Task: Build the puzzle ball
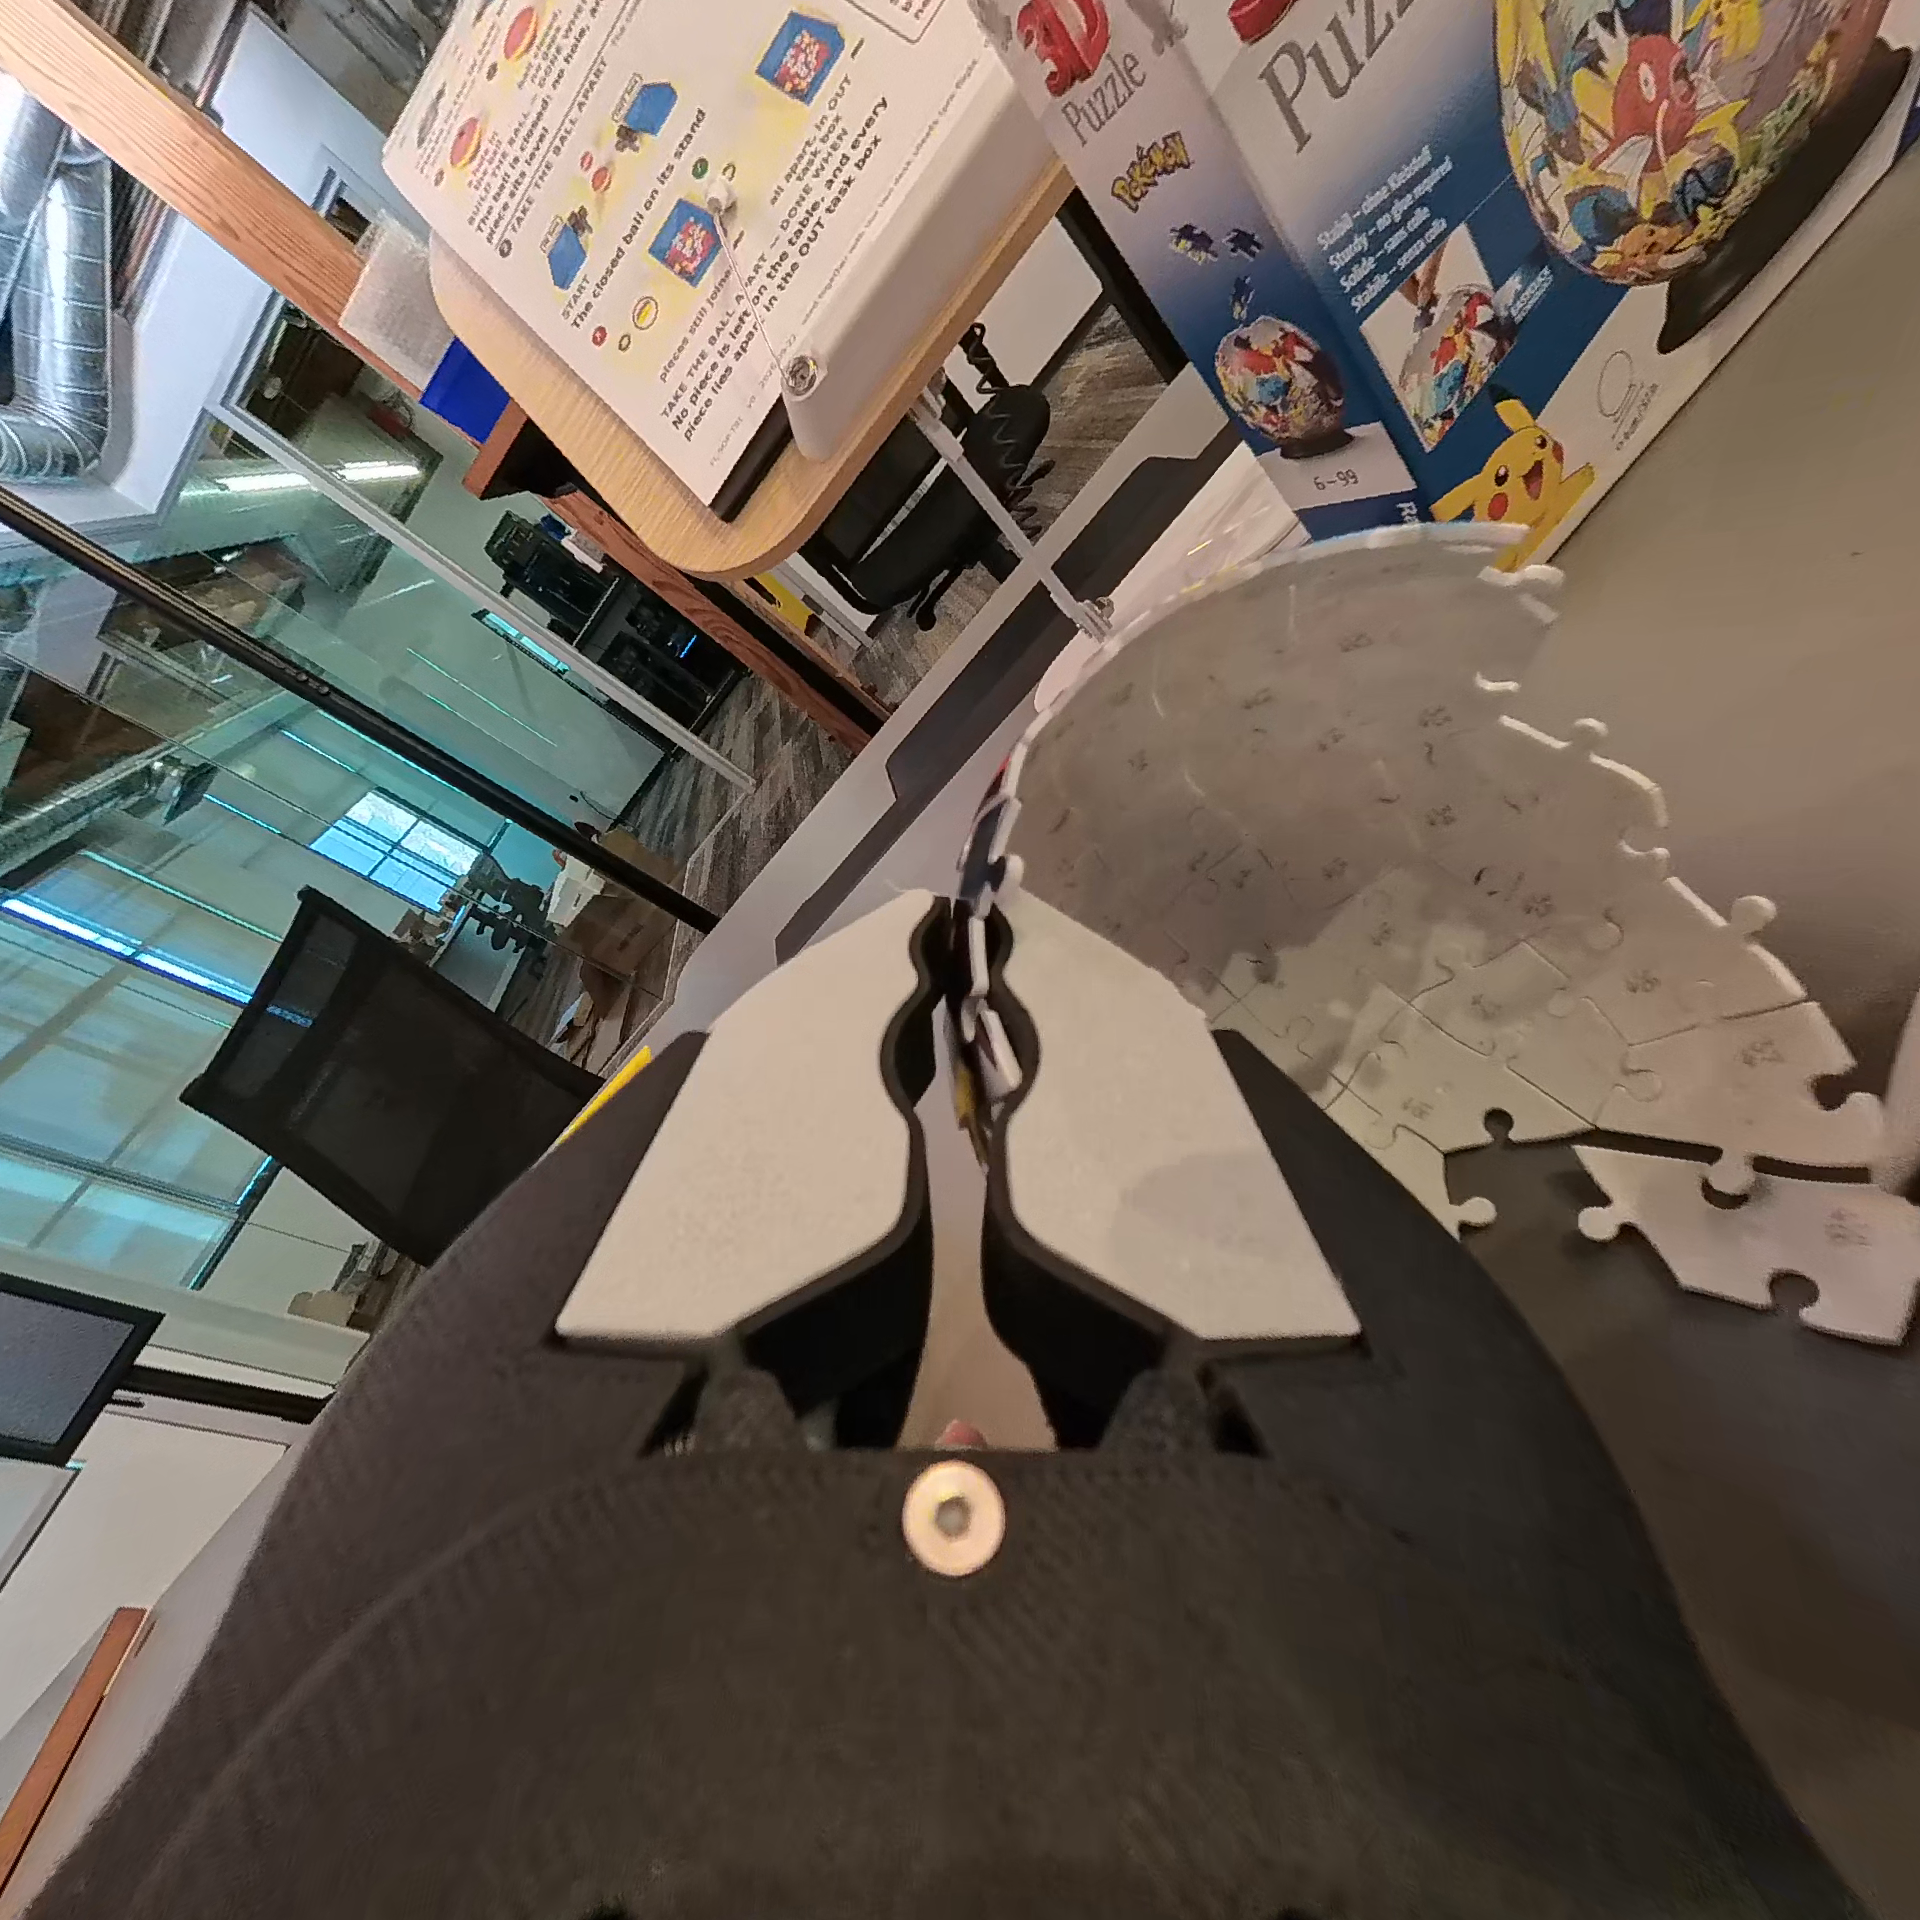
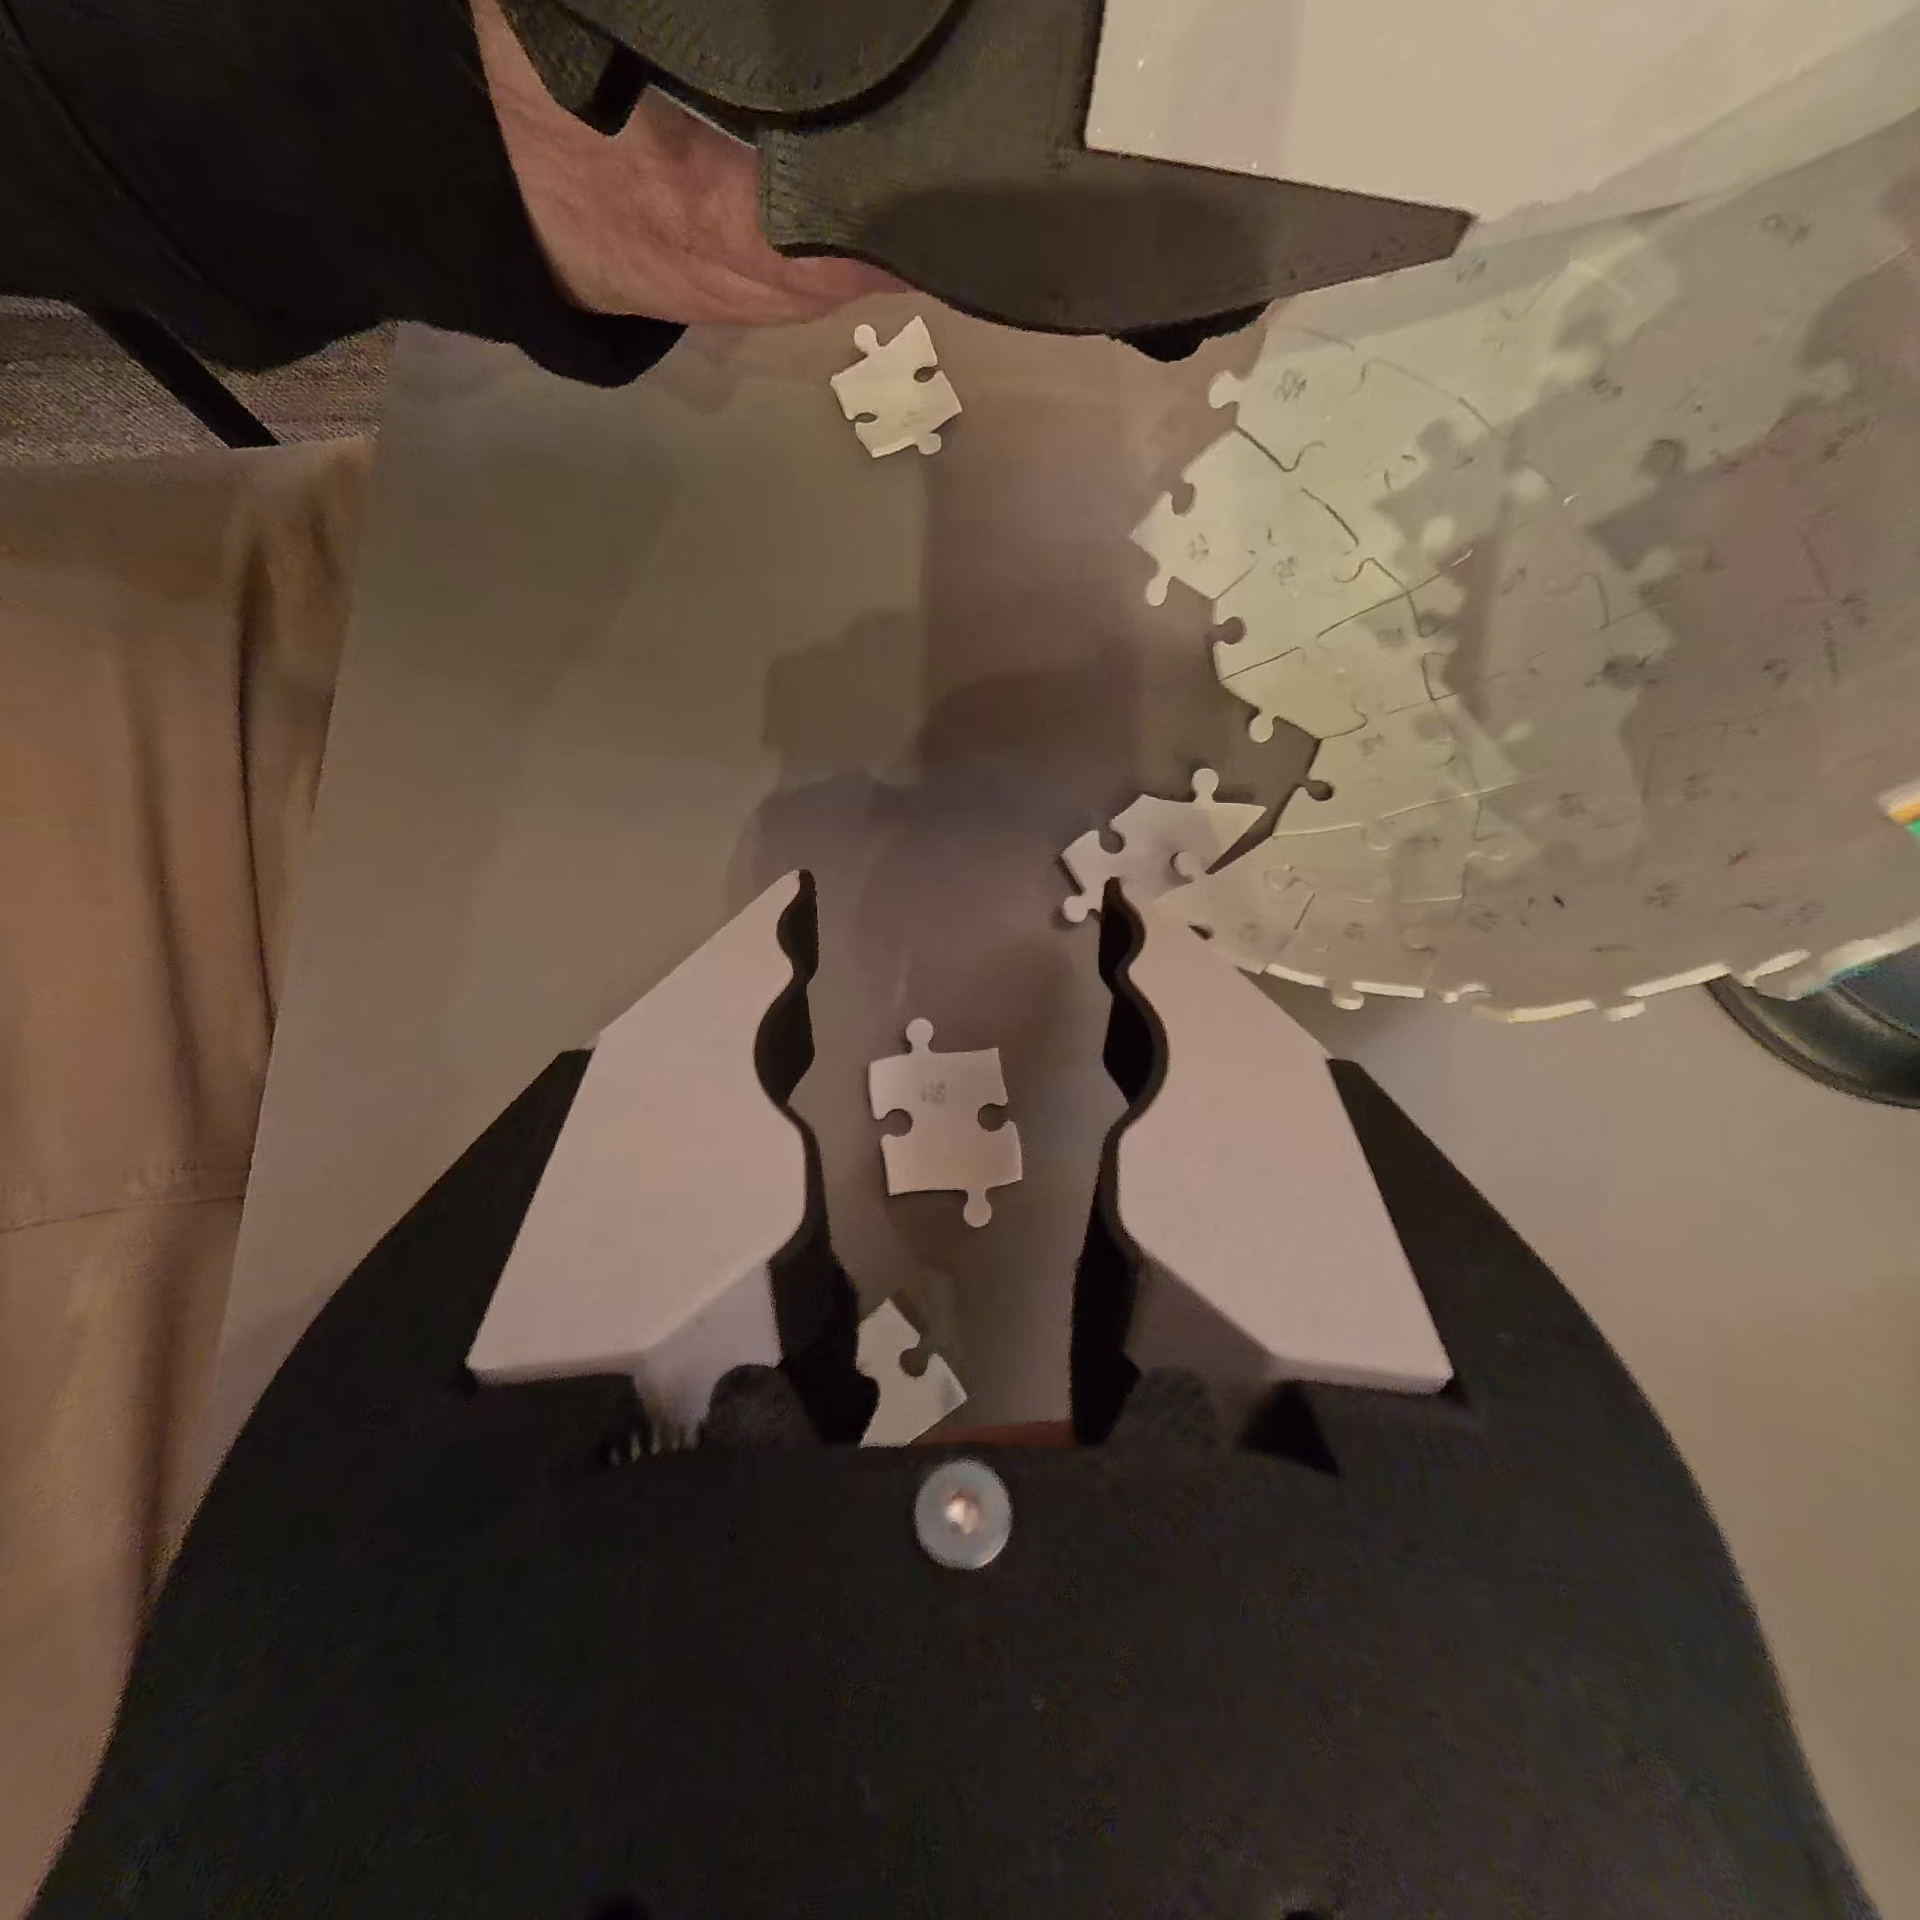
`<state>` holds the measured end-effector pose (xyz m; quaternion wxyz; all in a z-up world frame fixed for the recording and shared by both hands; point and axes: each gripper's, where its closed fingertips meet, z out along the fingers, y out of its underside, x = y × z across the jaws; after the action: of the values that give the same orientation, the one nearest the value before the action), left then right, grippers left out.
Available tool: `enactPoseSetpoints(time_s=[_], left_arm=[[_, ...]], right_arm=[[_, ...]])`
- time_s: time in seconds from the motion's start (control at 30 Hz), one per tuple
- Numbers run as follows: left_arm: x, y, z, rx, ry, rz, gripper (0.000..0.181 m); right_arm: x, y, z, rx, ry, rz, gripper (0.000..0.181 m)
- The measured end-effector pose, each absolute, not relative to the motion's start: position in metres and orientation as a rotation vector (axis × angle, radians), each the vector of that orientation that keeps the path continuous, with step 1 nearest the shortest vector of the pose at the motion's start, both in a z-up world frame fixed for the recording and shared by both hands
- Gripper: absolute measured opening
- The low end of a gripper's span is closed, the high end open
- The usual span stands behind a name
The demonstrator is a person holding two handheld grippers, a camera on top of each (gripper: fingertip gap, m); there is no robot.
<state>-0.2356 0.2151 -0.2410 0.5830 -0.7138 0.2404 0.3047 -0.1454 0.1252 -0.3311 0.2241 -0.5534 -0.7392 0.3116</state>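
My left gripper (image 1: 961, 935) is clamped down on the rim of the half-built puzzle ball (image 1: 1351, 831), fingers pinched tight on the coloured edge of the shell. The bowl of it opens toward my left camera, so I see the pale grey inner faces of the joined pieces, curving up and away to the right. Its jagged lower edge hangs just above the dark table (image 1: 1714, 1507). Behind it stands the puzzle box (image 1: 1455, 260), and farther back a printed instruction sheet (image 1: 644, 239) on a wooden desk.

On the right wrist view, my right gripper (image 2: 956, 904) is spread wide and holds nothing, looking down at the grey tabletop. A loose piece (image 2: 945, 1122), pale side up, lies flat on the table between its fingers. Another loose piece (image 2: 904, 1371) sits lower, near the base of the fingers, partly hidden. A third piece (image 2: 899, 390) lies farther off, near a person's hand (image 2: 665, 239) gripping the other tool. One more piece (image 2: 1153, 842) sits right by my right fingertip, against the ball's ragged edge; touching or not, I cannot tell. A dark stand (image 2: 1829, 1029) peeks out under the shell.
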Motion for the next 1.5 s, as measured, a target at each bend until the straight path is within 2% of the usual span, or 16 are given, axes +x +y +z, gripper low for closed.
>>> enactPoseSetpoints(time_s=[1.5], left_arm=[[-0.223, 0.204, -0.233, -1.584, 0.613, 0.831, 0.004]], right_arm=[[-0.151, 0.133, -0.349, -1.470, -2.067, 0.803, 0.055]])
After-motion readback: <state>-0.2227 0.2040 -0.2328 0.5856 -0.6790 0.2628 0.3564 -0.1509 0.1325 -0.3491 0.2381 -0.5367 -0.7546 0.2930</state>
